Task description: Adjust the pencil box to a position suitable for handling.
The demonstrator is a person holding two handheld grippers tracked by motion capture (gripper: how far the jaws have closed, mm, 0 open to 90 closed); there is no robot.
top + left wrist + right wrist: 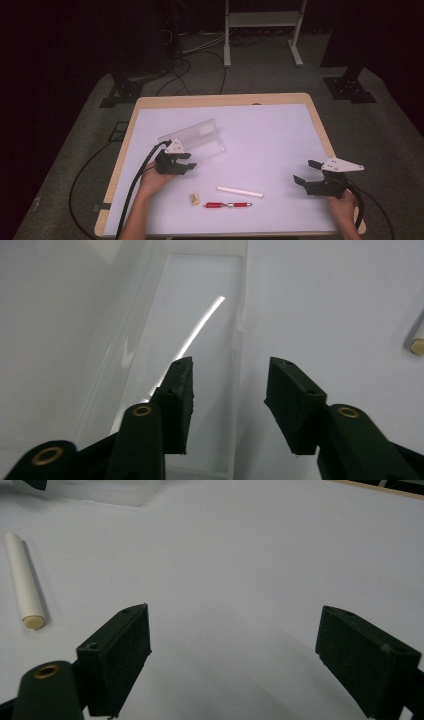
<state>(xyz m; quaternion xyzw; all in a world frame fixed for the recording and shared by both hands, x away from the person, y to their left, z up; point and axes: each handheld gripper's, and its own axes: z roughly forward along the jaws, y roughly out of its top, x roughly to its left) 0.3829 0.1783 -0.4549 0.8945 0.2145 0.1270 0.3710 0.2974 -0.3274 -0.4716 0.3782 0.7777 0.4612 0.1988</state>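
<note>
A clear plastic case [197,139] lies open on the white mat, its lid tilted up behind it. My left gripper [188,167] hovers at the case's near end. In the left gripper view the jaws [230,390] stand partly apart and straddle the right side wall of the case's tray [200,330], touching nothing. A white stick [240,191], a red pen [227,204] and a small tan block [194,199] lie near the front. My right gripper [306,172] rests wide open and empty at the right; its view shows the gripper [232,645] over bare mat with the white stick [22,585] to its left.
The wooden table [220,100] carries a white mat [280,135]. Cables trail from both grippers off the front edge. On the carpet beyond the table stand black stand bases [350,87] and a white frame [262,30].
</note>
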